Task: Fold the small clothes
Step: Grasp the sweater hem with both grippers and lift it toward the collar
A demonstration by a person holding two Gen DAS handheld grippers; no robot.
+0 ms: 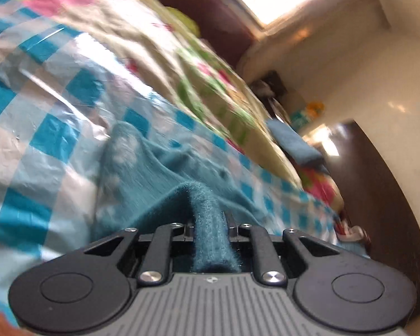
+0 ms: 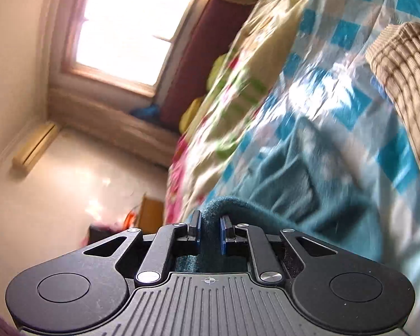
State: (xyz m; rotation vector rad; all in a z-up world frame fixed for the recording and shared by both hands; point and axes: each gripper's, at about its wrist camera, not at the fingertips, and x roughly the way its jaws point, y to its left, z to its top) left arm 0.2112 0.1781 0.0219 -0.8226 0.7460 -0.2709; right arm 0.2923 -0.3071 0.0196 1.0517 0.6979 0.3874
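A small teal knit garment [image 1: 165, 168] lies rumpled on a blue-and-white checked plastic sheet [image 1: 50, 89] over the bed. My left gripper [image 1: 210, 221] is shut on a bunched edge of it, with the cloth running back between the fingers. In the right wrist view the same teal garment [image 2: 294, 184] spreads ahead, and my right gripper [image 2: 210, 219] is shut on another bunched edge of it. Both views are tilted and motion-blurred.
A floral bedspread [image 1: 210, 84] lies beyond the checked sheet [image 2: 350, 36]. A folded blue cloth [image 1: 294, 142] sits further along the bed. A tan checked garment [image 2: 406, 64] lies at the right. A window [image 2: 131, 25], maroon headboard [image 2: 198, 64] and pale floor [image 2: 70, 190] lie beyond.
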